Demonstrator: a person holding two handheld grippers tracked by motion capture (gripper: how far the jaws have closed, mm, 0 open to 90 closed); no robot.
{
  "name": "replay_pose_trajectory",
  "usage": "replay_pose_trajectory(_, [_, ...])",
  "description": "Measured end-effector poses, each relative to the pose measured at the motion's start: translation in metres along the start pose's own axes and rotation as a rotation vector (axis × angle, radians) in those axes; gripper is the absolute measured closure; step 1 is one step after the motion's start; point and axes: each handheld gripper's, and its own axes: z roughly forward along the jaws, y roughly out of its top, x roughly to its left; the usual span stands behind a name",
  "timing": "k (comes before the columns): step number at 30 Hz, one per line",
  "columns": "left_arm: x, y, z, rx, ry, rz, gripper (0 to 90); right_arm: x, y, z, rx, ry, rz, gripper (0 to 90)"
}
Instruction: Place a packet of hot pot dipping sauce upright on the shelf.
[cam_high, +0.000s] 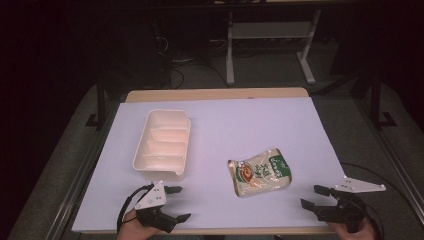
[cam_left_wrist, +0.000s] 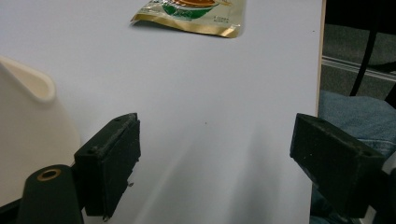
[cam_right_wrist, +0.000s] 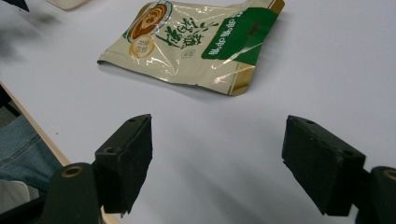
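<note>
On the white table top (cam_high: 260, 120), near its front half and somewhat right of the middle, a flat food packet (cam_high: 260, 172) lies on its own, cream and gold with a green band at one end and a picture of a bowl on its face. It rests flat on the surface, slightly crinkled, touching nothing else.

At the front right corner the right gripper (cam_high: 316, 196) points toward the packet with its jaws spread wide and nothing between them. In the right gripper view the packet (cam_right_wrist: 196, 44) lies ahead of the two black fingers (cam_right_wrist: 125, 161), well beyond their tips and roughly centred between them, with bare table between the fingertips and the packet's nearest gold corner. The fingers do not touch it.

At the front left the left gripper (cam_high: 176, 204) is held low over the table edge, its jaws also wide apart and empty. In the left gripper view the packet (cam_left_wrist: 191, 16) shows at the top edge, far ahead of the fingers (cam_left_wrist: 109, 163) and well apart from them.

A cream plastic tray (cam_high: 162, 145) with several compartments sits on the left half of the table, beyond the left gripper and apart from the packet. Its rounded corner (cam_left_wrist: 28, 135) shows just beside the left finger in the left gripper view; whether they touch I cannot tell.
</note>
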Motion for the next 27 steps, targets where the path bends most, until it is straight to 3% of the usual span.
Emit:
replay_pose_trajectory(15, [-0.001,0.000,0.000,-0.001,-0.004,0.004,15.7,-0.005,0.012,0.010,-0.002,0.028,0.000,20.9])
replay_pose_trajectory(20, [0.000,0.000,0.001,0.008,-0.005,0.004,15.7,-0.014,0.028,0.020,0.006,0.034,0.012,19.2])
replay_pose_trajectory(27, [0.002,-0.001,0.000,0.008,-0.001,0.002,15.7,-0.017,0.041,0.032,0.035,0.039,-0.001,18.8])
